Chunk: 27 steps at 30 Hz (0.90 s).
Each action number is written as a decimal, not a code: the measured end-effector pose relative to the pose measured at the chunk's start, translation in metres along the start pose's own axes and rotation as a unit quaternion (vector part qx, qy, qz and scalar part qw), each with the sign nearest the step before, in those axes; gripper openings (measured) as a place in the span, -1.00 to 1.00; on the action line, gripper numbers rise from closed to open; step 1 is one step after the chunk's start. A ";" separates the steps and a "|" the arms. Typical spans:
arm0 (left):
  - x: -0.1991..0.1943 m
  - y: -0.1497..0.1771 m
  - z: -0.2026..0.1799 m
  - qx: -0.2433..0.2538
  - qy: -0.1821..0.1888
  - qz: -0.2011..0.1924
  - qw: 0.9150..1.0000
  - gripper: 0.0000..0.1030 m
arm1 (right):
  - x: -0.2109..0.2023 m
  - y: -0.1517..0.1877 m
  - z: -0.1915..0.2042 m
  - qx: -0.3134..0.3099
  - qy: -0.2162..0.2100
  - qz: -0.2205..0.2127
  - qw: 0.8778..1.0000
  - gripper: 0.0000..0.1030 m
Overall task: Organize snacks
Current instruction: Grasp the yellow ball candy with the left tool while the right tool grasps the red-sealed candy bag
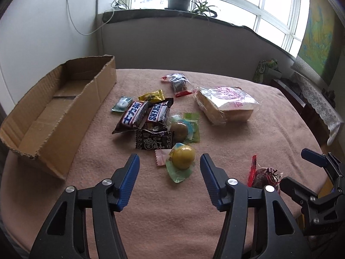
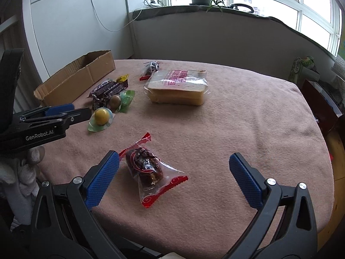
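The cardboard box [image 1: 64, 112] is sitting empty at the left edge of the table [image 1: 269, 151], its long side running away from the viewer. Right of it, the candy pile [image 1: 148, 118] is crowding together. The left gripper [image 1: 170, 161] is standing part-open with nothing pinched, the yellow ball candy [image 1: 182, 155] lying just ahead between its jaws. Further right, the right gripper [image 2: 173, 161] is gaping wide, the red-ended packet [image 2: 151, 168] lying slantwise nearer its left finger. The bread pack [image 2: 176, 86] is resting well beyond, with open cloth all around.
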<state>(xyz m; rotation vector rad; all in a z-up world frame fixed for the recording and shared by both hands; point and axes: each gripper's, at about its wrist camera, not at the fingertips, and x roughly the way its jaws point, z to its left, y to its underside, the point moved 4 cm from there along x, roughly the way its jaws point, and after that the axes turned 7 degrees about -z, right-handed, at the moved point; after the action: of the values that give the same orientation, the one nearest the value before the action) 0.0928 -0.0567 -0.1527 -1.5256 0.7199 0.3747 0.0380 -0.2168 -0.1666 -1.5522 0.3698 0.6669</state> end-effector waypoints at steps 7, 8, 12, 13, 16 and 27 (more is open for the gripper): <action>0.018 -0.001 -0.008 0.039 0.007 0.006 0.999 -0.29 | 0.021 0.002 0.004 -0.009 -0.006 0.016 1.000 0.93; 0.020 -0.001 -0.009 0.045 0.008 0.006 0.999 -0.30 | 0.023 0.002 0.003 -0.008 -0.009 0.019 1.000 0.90; 0.027 0.000 -0.010 0.050 0.016 0.013 0.999 -0.30 | 0.031 0.002 0.005 -0.009 -0.018 0.027 0.999 0.80; 0.029 0.000 -0.010 0.052 0.014 0.014 0.998 -0.30 | 0.033 0.003 0.006 -0.011 -0.021 0.030 0.999 0.76; 0.035 0.002 -0.012 0.059 0.016 0.020 0.998 -0.30 | 0.038 0.005 0.008 -0.011 -0.027 0.039 0.999 0.70; 0.037 0.003 -0.009 0.046 0.023 0.018 0.999 -0.38 | 0.046 0.006 0.005 -0.007 -0.023 0.046 0.999 -0.17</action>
<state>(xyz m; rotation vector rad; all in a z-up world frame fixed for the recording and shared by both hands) 0.1164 -0.0727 -0.1775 -1.4407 0.7909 0.3301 0.0692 -0.2050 -0.1991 -1.5371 0.4059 0.7771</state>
